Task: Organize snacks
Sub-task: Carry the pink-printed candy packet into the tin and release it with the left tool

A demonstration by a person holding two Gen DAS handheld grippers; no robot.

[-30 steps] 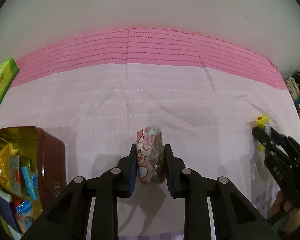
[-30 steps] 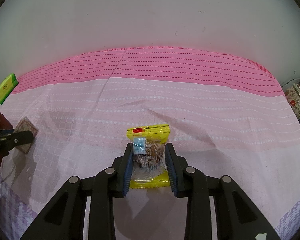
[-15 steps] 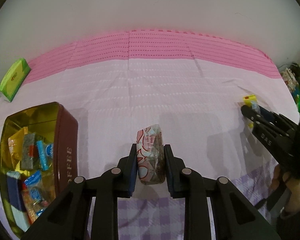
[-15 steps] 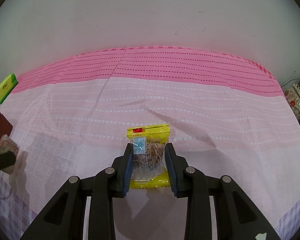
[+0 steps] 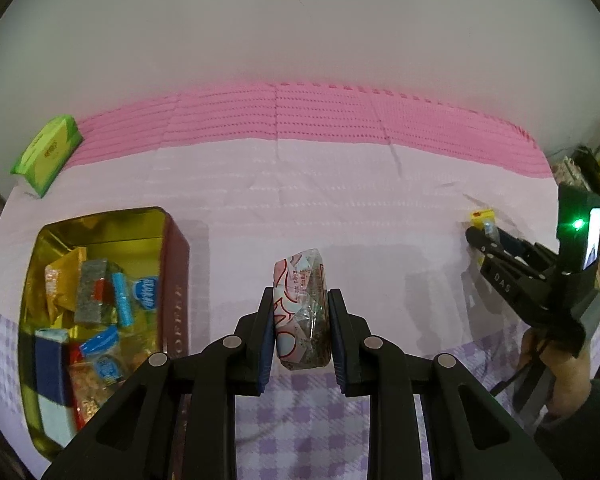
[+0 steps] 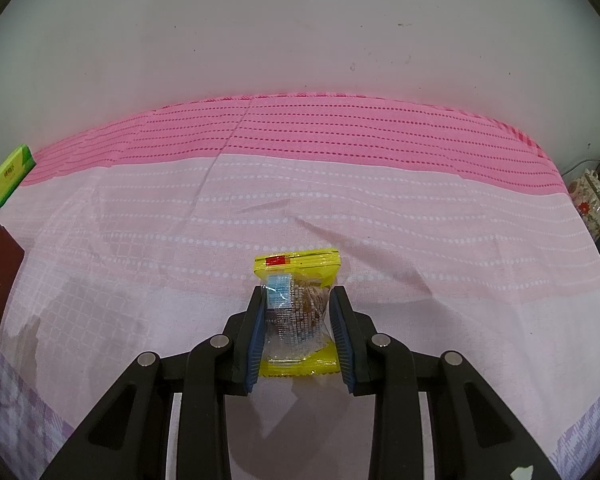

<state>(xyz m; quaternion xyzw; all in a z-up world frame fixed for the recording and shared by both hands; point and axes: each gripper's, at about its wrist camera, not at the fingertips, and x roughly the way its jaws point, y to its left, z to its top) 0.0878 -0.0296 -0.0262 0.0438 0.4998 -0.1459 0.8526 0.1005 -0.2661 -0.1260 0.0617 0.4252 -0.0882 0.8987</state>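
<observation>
My left gripper [image 5: 299, 304] is shut on a pink and white snack packet [image 5: 302, 312] and holds it above the cloth, to the right of an open brown tin [image 5: 176, 276] with a gold inside that holds several wrapped snacks. My right gripper [image 6: 298, 300] is shut on a yellow snack packet [image 6: 298, 276] with a clear window, low over the pink cloth. In the left wrist view the right gripper [image 5: 474, 236] shows at the far right, held by a hand [image 5: 568, 380], with the yellow packet [image 5: 483, 216] at its tip.
A green box [image 5: 46, 154] lies at the far left of the table near the white wall; it also shows in the right wrist view as a green box [image 6: 10, 174]. The brown tin's corner [image 6: 2, 264] sits at the left edge. Cluttered items [image 6: 592, 196] stand beyond the table's right end.
The left gripper has risen and drawn back with the pink packet, bringing the open tin fully into view on its left. The right gripper and yellow packet have stayed still.
</observation>
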